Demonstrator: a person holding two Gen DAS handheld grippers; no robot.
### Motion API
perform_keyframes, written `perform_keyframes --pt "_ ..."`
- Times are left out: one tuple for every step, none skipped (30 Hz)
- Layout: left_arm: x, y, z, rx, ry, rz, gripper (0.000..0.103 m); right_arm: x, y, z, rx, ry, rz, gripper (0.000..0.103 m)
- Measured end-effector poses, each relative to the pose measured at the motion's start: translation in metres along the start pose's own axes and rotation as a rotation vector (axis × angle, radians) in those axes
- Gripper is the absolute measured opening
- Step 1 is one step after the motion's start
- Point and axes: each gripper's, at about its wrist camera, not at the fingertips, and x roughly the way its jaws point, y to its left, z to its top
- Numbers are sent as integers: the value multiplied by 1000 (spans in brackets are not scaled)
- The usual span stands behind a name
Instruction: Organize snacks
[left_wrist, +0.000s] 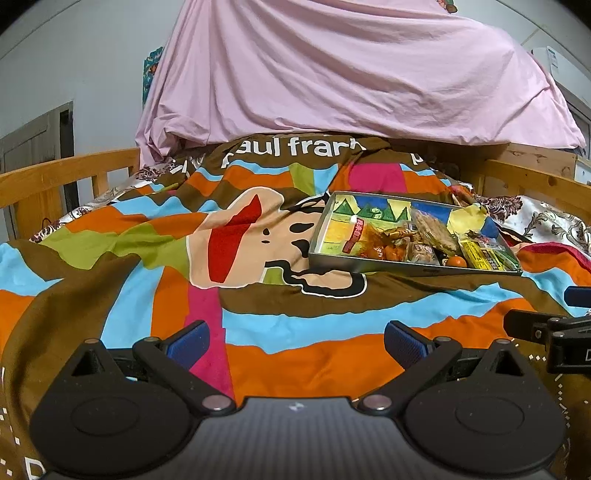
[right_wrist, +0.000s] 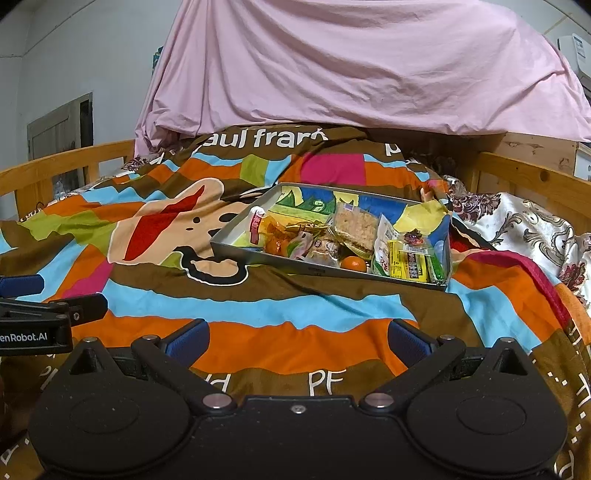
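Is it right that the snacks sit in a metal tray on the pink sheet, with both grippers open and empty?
Not quite: the metal tray of snacks sits on the striped blanket, as the right wrist view shows. Both the left gripper and right gripper are open and empty.

Tray (right_wrist: 236, 246): grey metal walls, dull sheen, with snack packets (right_wrist: 410, 262) in glossy crinkled plastic film. Bedspread (left_wrist: 295, 347): matt printed cloth, rumpled; at its right edge a satin-shiny floral fabric (right_wrist: 517, 225). Bed rail (left_wrist: 66, 173): smooth varnished wood; gripper pads (left_wrist: 404, 343): ribbed blue, on matt black plastic
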Motion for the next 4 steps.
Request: perform_keyframes --pt "0 0 0 0 0 0 103 0 0 -1 -1 1 1 102" --pt "0 0 0 -1 2 0 103 0 1 -1 0 2 1 102" --pt "0 0 0 -1 4 0 103 0 1 -2 -1 3 2 102" --pt "0 0 0 -4 5 0 103 -1 1 -4 -1 5 2 102"
